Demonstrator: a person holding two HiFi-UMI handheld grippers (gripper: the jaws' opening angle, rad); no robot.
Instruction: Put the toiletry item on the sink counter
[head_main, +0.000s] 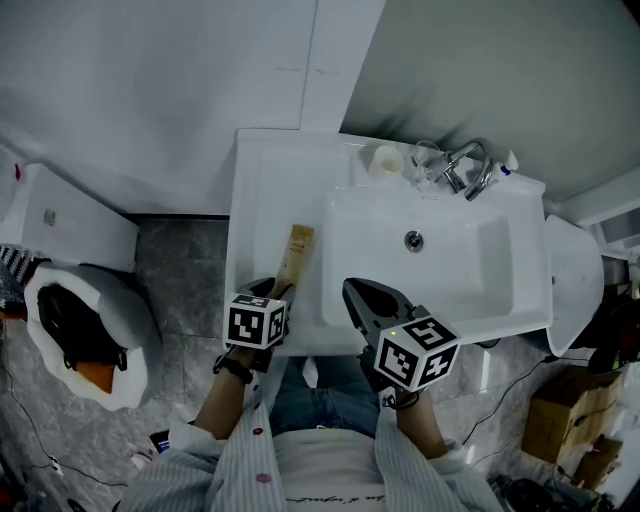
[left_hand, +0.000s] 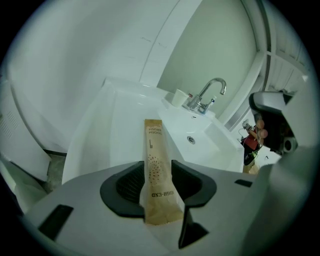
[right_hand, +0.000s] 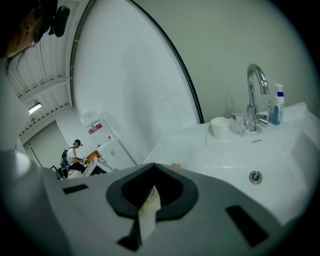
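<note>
item: toothbrush packet (left_hand: 156, 165), a long flat brown paper sleeve with dark print and a dot patch mid-length
item place: flat on sink counter (head_main: 262, 190), just left of basin (head_main: 450, 270), lying lengthwise; far end toward the back wall, near end at the counter's front edge
left gripper (head_main: 277, 290): front-left of basin, low over the counter, aimed along the packet toward the wall
left jaws: spread wide, packet's near end lies between them, pads not pressing on it, so released
right gripper (head_main: 358, 292): over basin's front rim, tips pointing at basin's near-left corner
right jaws: closed together, thin pale strip (right_hand: 146, 210) pinched in the slit; can't tell what it is
arms: both forearms in striped sleeves reach in from in front of basin, watch (head_main: 232, 368) on left wrist
behind basin: tap (head_main: 470, 168) at the back rim, cup (head_main: 385, 162) just left of it
</note>
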